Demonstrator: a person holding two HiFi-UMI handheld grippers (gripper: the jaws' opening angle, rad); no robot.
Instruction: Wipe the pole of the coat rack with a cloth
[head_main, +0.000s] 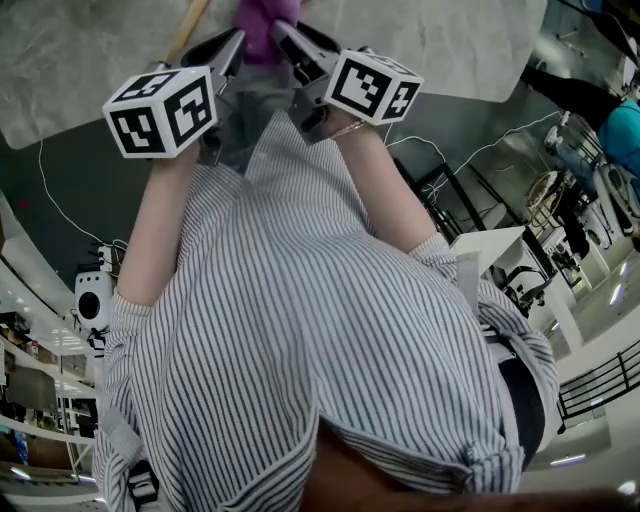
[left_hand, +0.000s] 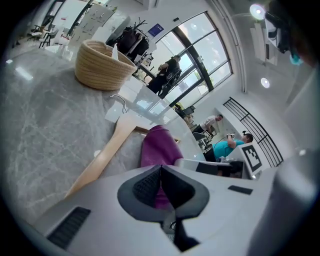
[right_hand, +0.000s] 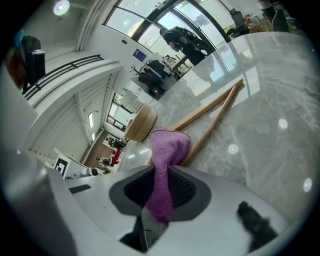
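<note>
At the top edge of the head view, over a grey marbled desk (head_main: 450, 40), the left gripper (head_main: 225, 50) and the right gripper (head_main: 300, 45) point toward each other with a purple cloth (head_main: 262, 25) bunched between their tips. Both are held out by a person in a striped shirt (head_main: 300, 330), bare forearms reaching up to the marker cubes (head_main: 160, 110)

Seen from the left gripper view, the left gripper (left_hand: 161, 182) has its jaws pressed together on a thin edge of the cloth (left_hand: 159, 147), which rises in a fold just beyond the pads. A pale wooden pole (left_hand: 107, 150) lies flat on the desk (left_hand: 45, 115) just beside that fold, running away toward a woven basket (left_hand: 100, 65) farther back

From the right gripper view, the right gripper (right_hand: 161, 187) is clamped on a thick strip of the cloth (right_hand: 167, 150), which fills the gap between its jaws and stands up past them. Two wooden bars of the rack (right_hand: 215, 122) lie on the desk (right_hand: 270, 125) behind it, meeting at their far end; the cloth covers their near part, and whether it touches the wood cannot be told. The basket (right_hand: 140, 122) sits behind the cloth
</note>
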